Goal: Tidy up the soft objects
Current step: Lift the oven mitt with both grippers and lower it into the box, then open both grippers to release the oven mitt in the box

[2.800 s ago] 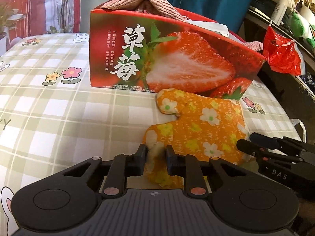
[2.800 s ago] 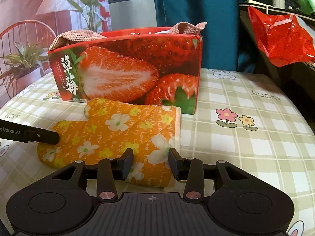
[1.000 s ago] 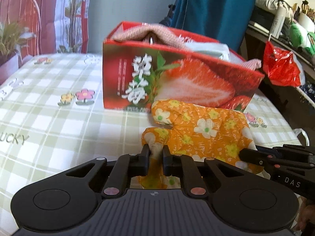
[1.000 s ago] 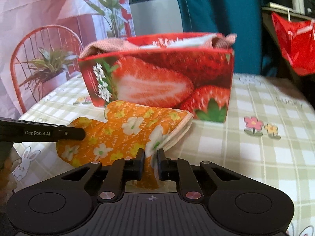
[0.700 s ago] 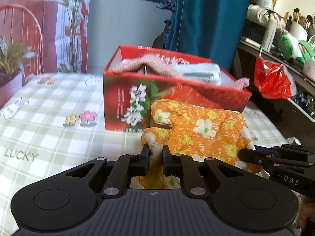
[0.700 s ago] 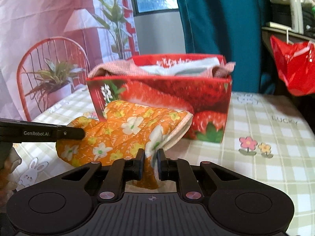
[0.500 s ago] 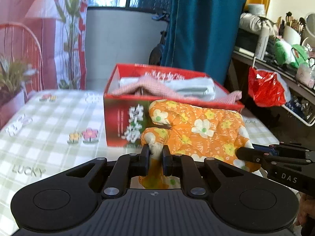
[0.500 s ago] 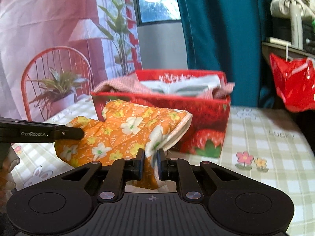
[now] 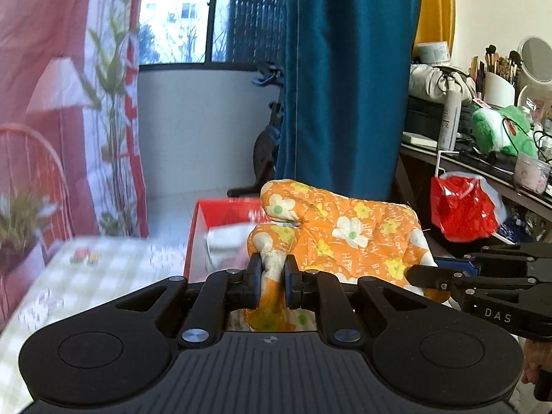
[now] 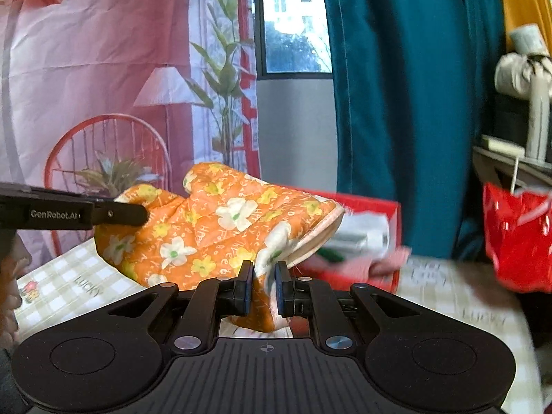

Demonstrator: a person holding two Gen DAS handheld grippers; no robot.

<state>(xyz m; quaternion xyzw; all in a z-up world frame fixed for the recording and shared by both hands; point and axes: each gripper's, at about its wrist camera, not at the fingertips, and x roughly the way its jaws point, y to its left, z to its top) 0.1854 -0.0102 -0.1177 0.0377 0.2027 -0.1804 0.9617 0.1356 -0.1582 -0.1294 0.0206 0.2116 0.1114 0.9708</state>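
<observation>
An orange oven mitt (image 9: 348,241) with white and yellow flowers hangs in the air between both grippers. My left gripper (image 9: 270,269) is shut on its finger end. My right gripper (image 10: 264,276) is shut on its cuff edge, the mitt (image 10: 214,231) spreading out to the left. Behind and below it stands the red strawberry box (image 9: 220,212), open on top, with white and pink cloths inside (image 10: 365,234). The mitt hides much of the box in both views.
The box stands on a table with a green checked cloth (image 9: 103,276). A red plastic bag (image 9: 464,210) hangs at a cluttered shelf on the right. A teal curtain (image 9: 348,79) hangs behind. The left gripper's arm (image 10: 69,212) reaches in from the left in the right wrist view.
Both grippers have risen with the mitt held between them; it has left the table and now hangs above the box's rim. The box has dropped lower in both views.
</observation>
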